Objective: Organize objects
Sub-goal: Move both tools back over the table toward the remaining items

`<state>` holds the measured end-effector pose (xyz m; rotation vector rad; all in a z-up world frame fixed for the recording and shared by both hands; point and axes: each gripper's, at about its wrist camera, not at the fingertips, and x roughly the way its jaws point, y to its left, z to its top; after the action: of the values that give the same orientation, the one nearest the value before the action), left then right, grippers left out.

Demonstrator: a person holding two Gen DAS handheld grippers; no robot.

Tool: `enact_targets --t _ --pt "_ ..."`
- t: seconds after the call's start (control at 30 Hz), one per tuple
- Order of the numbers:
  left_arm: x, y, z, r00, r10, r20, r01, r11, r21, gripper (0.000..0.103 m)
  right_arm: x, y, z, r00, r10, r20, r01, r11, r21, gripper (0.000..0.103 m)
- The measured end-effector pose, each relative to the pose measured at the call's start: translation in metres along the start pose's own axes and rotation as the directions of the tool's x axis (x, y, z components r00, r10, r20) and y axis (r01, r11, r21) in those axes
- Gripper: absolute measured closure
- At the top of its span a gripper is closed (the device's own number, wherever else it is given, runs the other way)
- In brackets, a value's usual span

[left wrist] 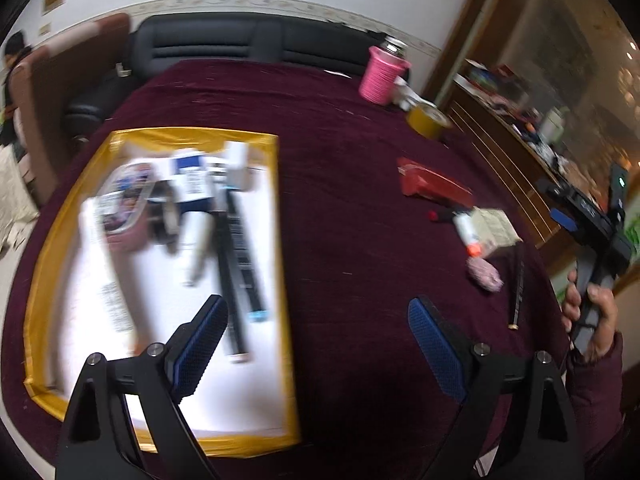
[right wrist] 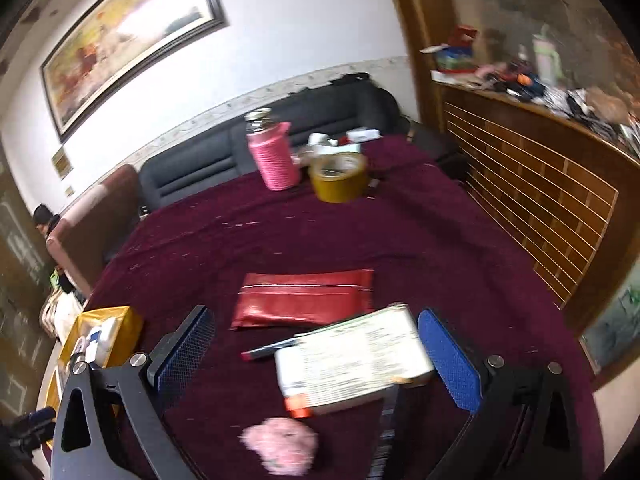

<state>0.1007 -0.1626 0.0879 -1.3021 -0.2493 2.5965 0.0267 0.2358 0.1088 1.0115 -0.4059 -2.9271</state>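
A gold-rimmed white tray lies on the maroon tablecloth and holds several items: boxes, a tape roll, long dark pens. My left gripper is open and empty above the tray's right edge. My right gripper is open and empty, hovering over a cream booklet, a white tube with an orange cap and a pink fluffy ball. A red pouch lies just beyond; it also shows in the left wrist view. The tray's corner shows at the left of the right wrist view.
A pink-sleeved bottle and a yellow tape roll stand at the table's far side. A thin dark stick lies near the right edge. A black sofa and a wooden cabinet border the table.
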Motion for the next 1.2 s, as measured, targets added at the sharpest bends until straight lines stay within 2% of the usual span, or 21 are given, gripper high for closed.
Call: enact_targets --t 0.13,0.27,0.37,0.43,0.53,0.6,0.63,0.67,0.73,0.8,0.83,0.87,0.9,1.0,1.13,1.2 --pt "0.020 -0.030 -0.005 0.999 -0.024 -0.049 0.026 0.998 0.048 0.012 0.017 -0.027 0.007 0.997 0.017 -0.071 -0.015 1.000 0.024 0.000" --pt "0.030 -0.045 -0.011 0.996 -0.032 -0.083 0.039 0.996 0.080 0.012 0.047 -0.052 0.011 0.990 0.030 -0.134 -0.018 0.996 0.092 0.000" --pt "0.030 -0.048 -0.012 0.996 -0.023 -0.081 0.029 0.996 0.085 0.012 0.076 -0.072 0.013 0.977 0.071 -0.199 -0.039 0.986 0.160 0.000" --pt "0.028 -0.046 -0.010 0.997 -0.016 -0.075 0.021 0.997 0.071 0.012 0.099 -0.078 0.013 0.959 0.101 -0.263 -0.051 0.981 0.188 0.000" --pt "0.028 -0.040 -0.009 0.997 -0.018 -0.070 0.021 0.999 0.042 0.012 0.118 -0.066 0.008 0.919 0.204 -0.338 -0.141 0.969 0.201 0.000" --pt "0.030 -0.037 -0.007 0.997 -0.021 -0.073 0.023 0.999 0.026 0.012 0.116 -0.040 0.003 0.894 0.271 -0.356 -0.226 0.960 0.162 0.000" --pt "0.032 -0.036 -0.007 0.997 -0.022 -0.076 0.024 1.000 0.017 0.012 0.114 -0.026 0.001 0.876 0.309 -0.371 -0.273 0.951 0.147 0.000" --pt "0.035 -0.035 -0.006 0.997 -0.027 -0.079 0.027 1.000 0.006 0.012 0.112 -0.005 -0.005 0.839 0.370 -0.399 -0.345 0.929 0.134 0.000" --pt "0.040 -0.034 -0.007 0.996 -0.039 -0.086 0.038 0.999 -0.010 0.012 0.112 0.031 -0.016 0.777 0.434 -0.456 -0.439 0.893 0.103 0.000" --pt "0.045 -0.035 -0.009 0.994 -0.043 -0.096 0.042 0.999 -0.017 0.012 0.111 0.067 -0.030 0.729 0.455 -0.512 -0.504 0.862 0.049 0.000" --pt "0.046 -0.036 -0.010 0.994 -0.043 -0.101 0.041 0.999 -0.015 0.012 0.109 0.087 -0.039 0.695 0.470 -0.544 -0.547 0.837 0.025 0.000" --pt "0.047 -0.037 -0.011 0.994 -0.043 -0.103 0.042 0.999 -0.011 0.012 0.107 0.099 -0.043 0.679 0.479 -0.556 -0.571 0.821 0.009 0.000" --pt "0.046 -0.038 -0.012 0.994 -0.044 -0.102 0.044 0.999 -0.003 0.012 0.102 0.109 -0.045 0.683 0.480 -0.550 -0.585 0.811 -0.020 0.000" --pt "0.042 -0.046 -0.014 0.995 -0.049 -0.084 0.054 0.996 0.065 0.012 0.077 0.113 -0.036 0.776 0.440 -0.452 -0.538 0.835 -0.111 0.000" --pt "0.042 -0.066 -0.019 0.998 -0.032 -0.060 0.043 0.980 0.193 0.012 0.049 0.084 -0.023 0.843 0.414 -0.344 -0.474 0.874 -0.111 0.000" --pt "0.044 -0.069 -0.021 0.999 -0.022 -0.047 0.032 0.976 0.217 0.012 0.037 0.065 -0.020 0.870 0.389 -0.303 -0.434 0.896 -0.095 0.000"
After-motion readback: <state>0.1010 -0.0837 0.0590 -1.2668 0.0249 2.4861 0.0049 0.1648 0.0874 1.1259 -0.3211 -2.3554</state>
